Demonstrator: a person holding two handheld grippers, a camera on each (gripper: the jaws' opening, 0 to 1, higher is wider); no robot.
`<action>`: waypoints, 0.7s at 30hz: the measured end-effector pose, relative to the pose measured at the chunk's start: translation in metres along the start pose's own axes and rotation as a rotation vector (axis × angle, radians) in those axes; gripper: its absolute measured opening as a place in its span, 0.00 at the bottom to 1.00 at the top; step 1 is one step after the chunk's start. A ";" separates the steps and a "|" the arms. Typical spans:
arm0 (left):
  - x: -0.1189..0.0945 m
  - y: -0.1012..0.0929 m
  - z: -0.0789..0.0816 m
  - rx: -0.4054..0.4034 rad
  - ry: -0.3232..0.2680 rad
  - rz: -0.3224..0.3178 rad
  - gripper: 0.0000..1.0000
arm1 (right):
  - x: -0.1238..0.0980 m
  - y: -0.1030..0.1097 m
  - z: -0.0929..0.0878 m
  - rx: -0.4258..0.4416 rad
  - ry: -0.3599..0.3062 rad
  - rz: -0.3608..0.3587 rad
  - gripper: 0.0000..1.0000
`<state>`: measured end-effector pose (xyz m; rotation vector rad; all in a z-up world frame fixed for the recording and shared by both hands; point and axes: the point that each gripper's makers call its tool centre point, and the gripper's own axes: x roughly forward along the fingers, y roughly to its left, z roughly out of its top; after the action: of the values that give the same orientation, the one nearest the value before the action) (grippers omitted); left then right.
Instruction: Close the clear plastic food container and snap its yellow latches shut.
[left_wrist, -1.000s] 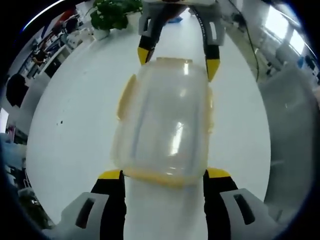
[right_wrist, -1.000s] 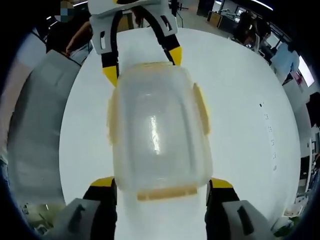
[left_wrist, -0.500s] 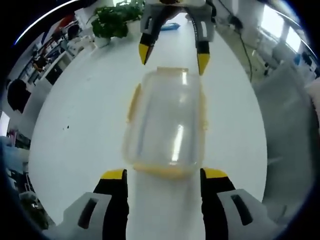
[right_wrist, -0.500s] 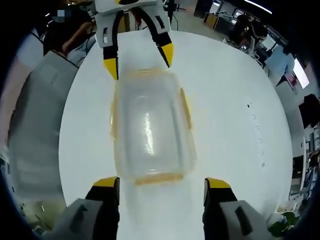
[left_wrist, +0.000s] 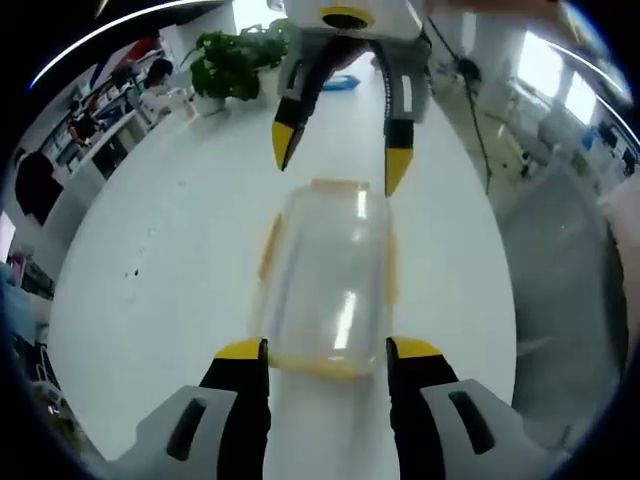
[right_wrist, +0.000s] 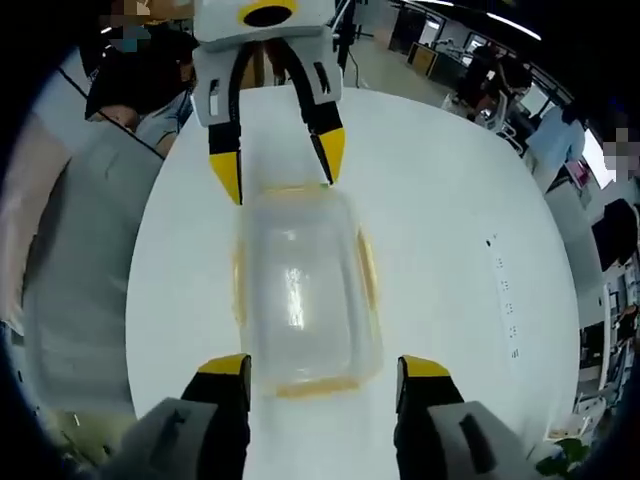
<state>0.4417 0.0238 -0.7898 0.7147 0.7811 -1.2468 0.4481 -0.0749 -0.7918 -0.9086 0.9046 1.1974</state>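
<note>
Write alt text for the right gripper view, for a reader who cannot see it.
A clear plastic food container with yellow latches lies lid-on on a white table. The right gripper and the left gripper flank its two ends, jaws open and apart from it.

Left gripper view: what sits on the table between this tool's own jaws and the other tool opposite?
The clear food container with yellow latches, lid down, lies on the white table between the left tool and right tool.

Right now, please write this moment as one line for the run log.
container: lid on, resting on white table | left gripper: open | right gripper: open | neither touches container
</note>
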 end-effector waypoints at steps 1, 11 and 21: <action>0.001 0.000 0.001 0.002 -0.002 0.001 0.43 | 0.000 0.000 0.001 0.003 -0.005 0.002 0.52; 0.014 0.002 0.022 -0.023 -0.068 0.017 0.32 | 0.011 0.010 0.020 0.070 -0.097 0.059 0.41; 0.024 0.002 0.030 -0.012 -0.102 0.035 0.33 | 0.020 0.007 0.029 0.085 -0.126 0.046 0.41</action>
<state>0.4507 -0.0135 -0.7928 0.6472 0.6892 -1.2363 0.4461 -0.0397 -0.8005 -0.7396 0.8719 1.2319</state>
